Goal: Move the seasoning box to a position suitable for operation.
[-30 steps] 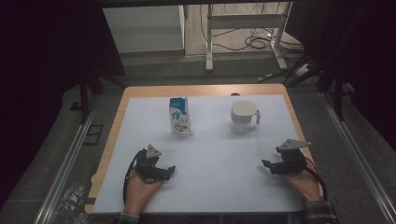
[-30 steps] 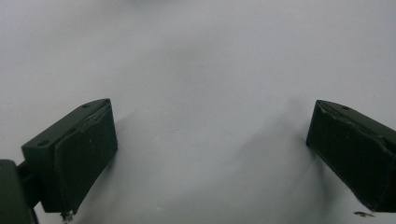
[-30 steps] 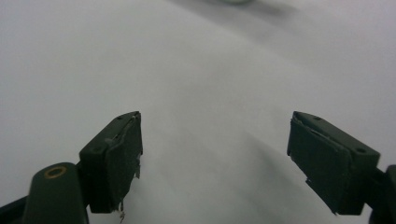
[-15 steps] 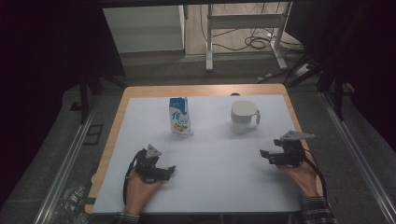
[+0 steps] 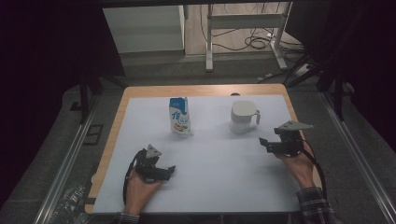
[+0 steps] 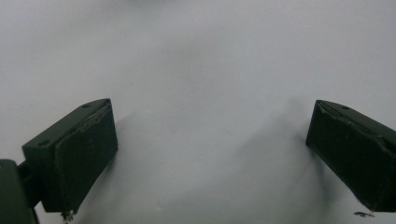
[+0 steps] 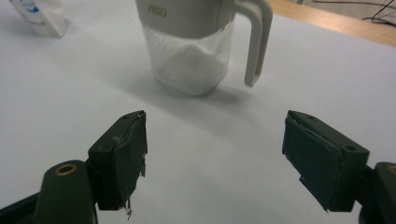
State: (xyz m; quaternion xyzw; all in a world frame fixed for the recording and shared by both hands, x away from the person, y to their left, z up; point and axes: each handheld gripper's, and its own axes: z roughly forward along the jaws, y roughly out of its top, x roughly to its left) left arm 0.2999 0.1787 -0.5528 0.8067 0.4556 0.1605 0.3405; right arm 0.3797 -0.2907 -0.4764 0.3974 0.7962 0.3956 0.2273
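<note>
A white jug [image 5: 243, 116] with a side handle stands at the back right of the white table mat [image 5: 215, 158]. In the right gripper view the jug [image 7: 191, 46] has a clear lower part with something white inside. A blue-and-white carton [image 5: 180, 115] stands at the back left. My right gripper [image 5: 266, 143] hovers in front of the jug, apart from it. Its jaws [image 7: 215, 158] are open; they have just been closing a little, with nothing between them. My left gripper [image 5: 166, 171] rests low on the mat near the front left, open [image 6: 210, 154] over bare mat.
The wooden table edge [image 5: 116, 121] frames the mat. The carton's corner [image 7: 39, 16] shows at the top left of the right gripper view. Behind the table are metal frame legs [image 5: 210, 42] and cables on the floor [image 5: 254, 42].
My right hand has risen and moved forward toward the jug. The left hand, the jug and the carton have stayed in place.
</note>
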